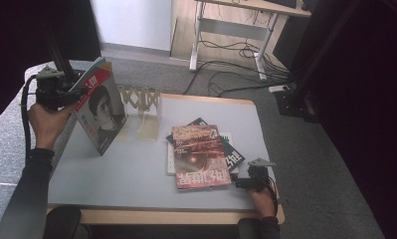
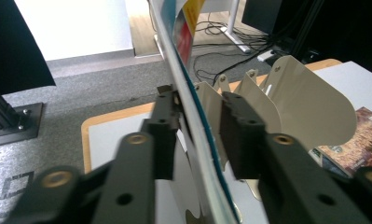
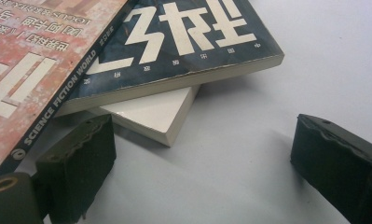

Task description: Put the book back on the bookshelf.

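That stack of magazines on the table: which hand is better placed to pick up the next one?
The right gripper: it sits at the stack's corner with open jaws. The left gripper has the portrait magazine between its jaws by the rack.

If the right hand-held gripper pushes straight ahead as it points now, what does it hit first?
Probably the white book at the bottom of the stack; the right hand-held gripper has its open jaws aimed at that corner, though depth is uncertain.

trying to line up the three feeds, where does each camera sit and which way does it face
High view: above the person's side, facing forward and down on the table; both forearms, the left gripper and right gripper show.
Left gripper view: on the left gripper, along its jaws, apart around the upright magazine, toward the book rack.
Right gripper view: on the right gripper, low over the table, jaws open, facing the stack of books.
Shared: high and left views both show magazine and rack.
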Action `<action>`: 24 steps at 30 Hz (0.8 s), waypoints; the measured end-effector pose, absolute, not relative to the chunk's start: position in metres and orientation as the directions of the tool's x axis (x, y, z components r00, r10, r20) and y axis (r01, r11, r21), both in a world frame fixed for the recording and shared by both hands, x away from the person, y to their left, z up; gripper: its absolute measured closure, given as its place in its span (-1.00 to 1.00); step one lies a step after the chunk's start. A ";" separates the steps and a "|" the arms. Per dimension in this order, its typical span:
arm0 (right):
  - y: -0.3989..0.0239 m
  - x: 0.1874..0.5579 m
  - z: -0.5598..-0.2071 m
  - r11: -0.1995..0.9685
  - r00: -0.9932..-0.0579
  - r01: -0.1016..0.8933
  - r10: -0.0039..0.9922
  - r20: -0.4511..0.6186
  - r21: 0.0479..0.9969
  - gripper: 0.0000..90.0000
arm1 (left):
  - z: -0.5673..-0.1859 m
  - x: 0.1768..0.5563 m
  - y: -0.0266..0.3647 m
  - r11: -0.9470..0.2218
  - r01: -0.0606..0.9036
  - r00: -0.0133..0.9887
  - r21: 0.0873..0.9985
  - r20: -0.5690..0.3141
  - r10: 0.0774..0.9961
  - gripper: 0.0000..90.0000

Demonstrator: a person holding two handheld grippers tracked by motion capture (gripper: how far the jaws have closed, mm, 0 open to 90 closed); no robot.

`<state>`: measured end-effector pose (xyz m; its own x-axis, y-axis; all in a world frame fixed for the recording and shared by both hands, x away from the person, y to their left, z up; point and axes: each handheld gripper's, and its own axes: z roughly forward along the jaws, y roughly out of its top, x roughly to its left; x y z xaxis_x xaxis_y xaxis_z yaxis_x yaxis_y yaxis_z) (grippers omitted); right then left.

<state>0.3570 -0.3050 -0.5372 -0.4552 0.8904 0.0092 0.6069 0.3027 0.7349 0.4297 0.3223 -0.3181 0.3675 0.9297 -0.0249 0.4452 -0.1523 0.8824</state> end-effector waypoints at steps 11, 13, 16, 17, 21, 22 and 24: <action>-0.305 0.357 -0.537 0.302 -0.454 0.608 0.891 0.010 0.735 -0.87 | -0.322 0.422 0.317 -0.199 0.424 0.397 0.884 0.016 0.918 -0.31; -0.305 0.357 -0.537 0.302 -0.454 0.608 0.891 0.010 0.735 -0.87 | -0.324 0.419 0.318 -0.197 0.420 0.405 0.886 0.011 0.914 -0.39; -0.305 0.357 -0.537 0.301 -0.454 0.609 0.891 0.011 0.734 -0.87 | -0.326 0.415 0.320 -0.187 0.421 0.407 0.888 -0.001 0.913 -0.50; -0.305 0.357 -0.537 0.301 -0.454 0.609 0.891 0.011 0.734 -0.87 | -0.328 0.413 0.321 -0.183 0.425 0.411 0.887 -0.008 0.912 -0.54; -0.305 0.357 -0.537 0.301 -0.454 0.608 0.891 0.011 0.734 -0.87 | -0.333 0.404 0.323 -0.179 0.419 0.424 0.890 -0.018 0.906 -0.68; -0.305 0.357 -0.537 0.302 -0.455 0.608 0.890 0.010 0.735 -0.87 | -0.335 0.401 0.323 -0.176 0.417 0.431 0.892 -0.023 0.902 -0.68; -0.305 0.357 -0.537 0.303 -0.455 0.608 0.890 0.010 0.734 -0.87 | -0.338 0.397 0.324 -0.171 0.414 0.440 0.894 -0.031 0.898 -0.72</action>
<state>0.3569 -0.3050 -0.5372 -0.4554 0.8902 0.0100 0.6077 0.3026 0.7343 0.3967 0.3240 -0.3384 0.4396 0.8977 -0.0314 0.4139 -0.1714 0.8941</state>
